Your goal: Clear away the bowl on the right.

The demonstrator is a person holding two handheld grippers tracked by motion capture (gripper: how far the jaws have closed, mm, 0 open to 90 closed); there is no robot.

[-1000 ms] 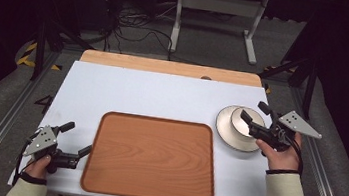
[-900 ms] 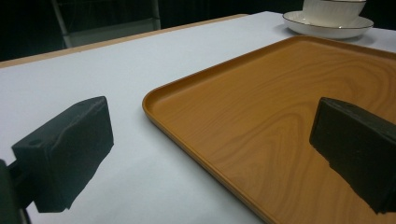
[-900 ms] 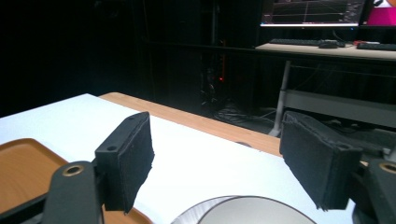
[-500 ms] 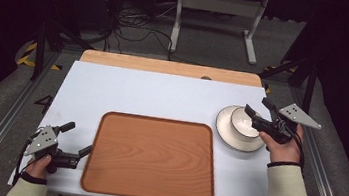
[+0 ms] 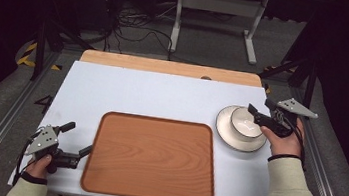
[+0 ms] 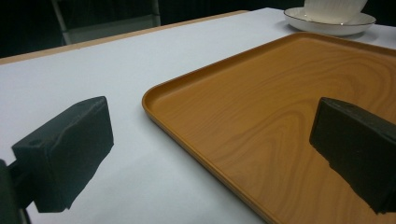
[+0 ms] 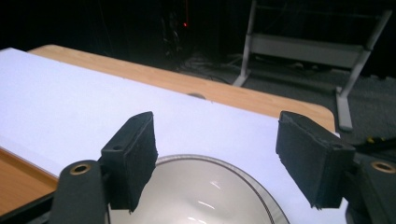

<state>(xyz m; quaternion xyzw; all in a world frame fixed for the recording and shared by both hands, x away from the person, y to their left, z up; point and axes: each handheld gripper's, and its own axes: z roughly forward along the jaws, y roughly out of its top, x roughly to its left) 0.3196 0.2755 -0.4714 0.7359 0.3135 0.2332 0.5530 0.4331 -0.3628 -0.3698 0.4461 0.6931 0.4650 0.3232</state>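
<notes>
Compared with the earlier high view, the right gripper (image 5: 260, 117) has shifted toward the far right edge of the table, so that its jaws now sit over the right-hand rim of the white bowl (image 5: 246, 123) rather than over its middle. The left gripper (image 5: 77, 139) has not changed position.

Right gripper: held in the person's right hand (image 5: 281, 134), jaws directed toward the table's centre. The jaws stand apart at a moderate width and grip nothing. In the right gripper view the bowl's rim (image 7: 210, 191) lies directly below and between the two black pads (image 7: 133, 156), with a gap between each pad and the rim.

Bowl: upright, seated on a white saucer (image 5: 226, 134) with a thin dark edge line. Both rest on the white table surface (image 5: 152, 95), just right of the wooden tray (image 5: 152, 158) and beneath the right gripper's jaws.

Left gripper: held low at the near left corner of the table, just left of the tray. Jaws wide apart and holding nothing. In the left gripper view the tray's near left corner (image 6: 154, 95) lies between the jaws, one pad over the white surface and the other over the tray's floor. The bowl and saucer (image 6: 329, 18) appear well beyond, across the tray.
</notes>
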